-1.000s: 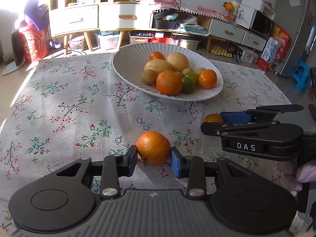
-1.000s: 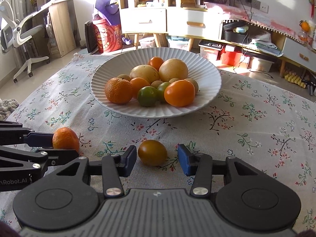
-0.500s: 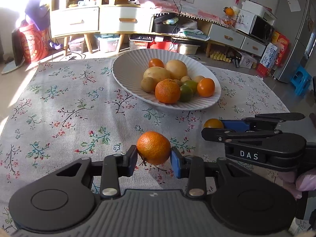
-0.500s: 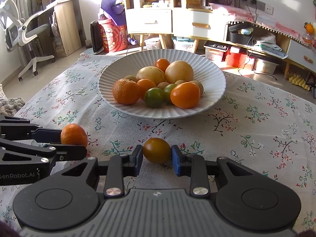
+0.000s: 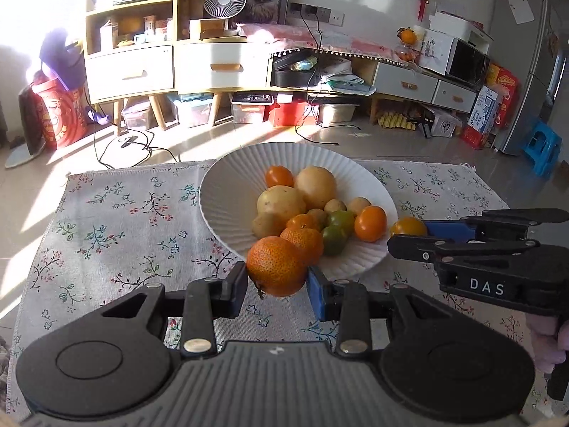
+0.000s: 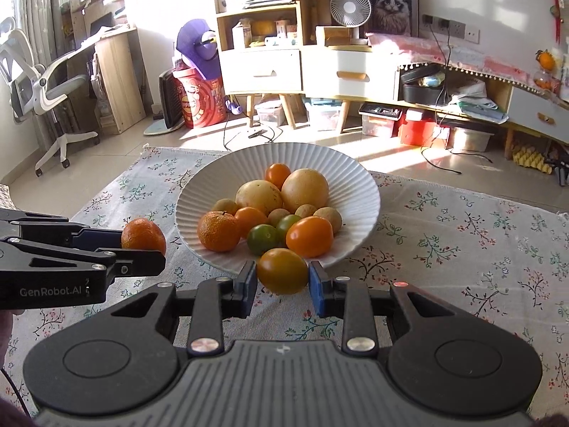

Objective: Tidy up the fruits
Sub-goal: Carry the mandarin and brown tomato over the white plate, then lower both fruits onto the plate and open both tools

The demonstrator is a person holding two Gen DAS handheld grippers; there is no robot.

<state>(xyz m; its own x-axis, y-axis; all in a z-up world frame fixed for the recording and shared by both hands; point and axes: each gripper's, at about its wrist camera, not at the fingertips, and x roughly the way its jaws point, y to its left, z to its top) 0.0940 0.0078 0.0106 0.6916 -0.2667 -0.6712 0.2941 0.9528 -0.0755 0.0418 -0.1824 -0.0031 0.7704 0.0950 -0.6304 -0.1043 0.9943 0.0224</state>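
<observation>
The left gripper (image 5: 277, 281) was clamped on a mandarin (image 5: 276, 266), its pads pressed against both sides of the pebbled, deep-orange skin, and the fruit hung clear of the tablecloth (image 5: 117, 235) just before the near rim of the white ribbed plate (image 5: 231, 185). The right gripper (image 6: 282, 277) was closed on a smooth orange tomato (image 6: 282, 270) shading to olive-brown on top — also lifted, in front of the plate's near rim. The plate sat toward the cloth's far edge, already heaped: two pale yellow round fruits (image 6: 284, 190) at the back, a small orange one behind them, a second mandarin (image 6: 218, 231), two green ones (image 6: 263, 238), a glossy orange tomato (image 6: 309, 236) and a few small tan ones. That heap crowded the plate's near side, right in front of both held fruits. Beyond the table stood a low white cabinet (image 6: 302, 71) and a small fan (image 6: 350, 7).
</observation>
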